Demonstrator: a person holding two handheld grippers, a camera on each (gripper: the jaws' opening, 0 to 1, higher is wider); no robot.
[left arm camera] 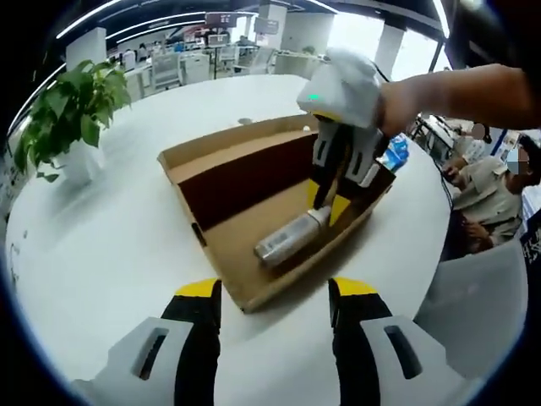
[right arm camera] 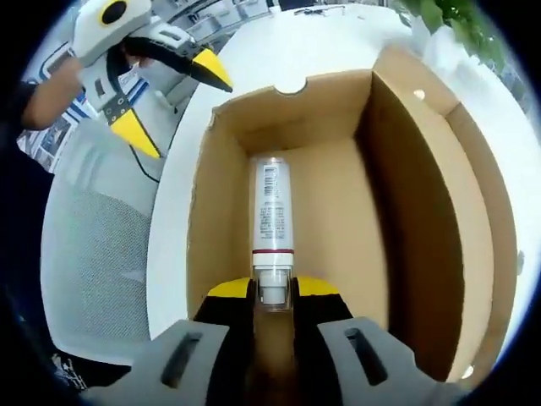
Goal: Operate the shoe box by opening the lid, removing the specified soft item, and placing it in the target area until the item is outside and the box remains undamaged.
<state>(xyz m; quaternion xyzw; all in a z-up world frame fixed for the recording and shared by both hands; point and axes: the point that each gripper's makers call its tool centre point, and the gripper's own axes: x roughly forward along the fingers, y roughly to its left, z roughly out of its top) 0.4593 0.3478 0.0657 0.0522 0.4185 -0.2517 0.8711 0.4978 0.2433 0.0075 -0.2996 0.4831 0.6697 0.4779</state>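
An open cardboard shoe box lies on a white round table, its lid folded back. A white tube with a label lies on the box floor. My right gripper reaches down into the box from the right, held by a person's hand. In the right gripper view its yellow-tipped jaws are closed around the cap end of the tube, inside the box. My left gripper hovers open just in front of the box's near corner, holding nothing; it also shows as the left gripper beyond the box.
A potted plant stands on the table at the far left. A grey chair sits beside the table edge. People sit at the right. A blue object lies behind the box.
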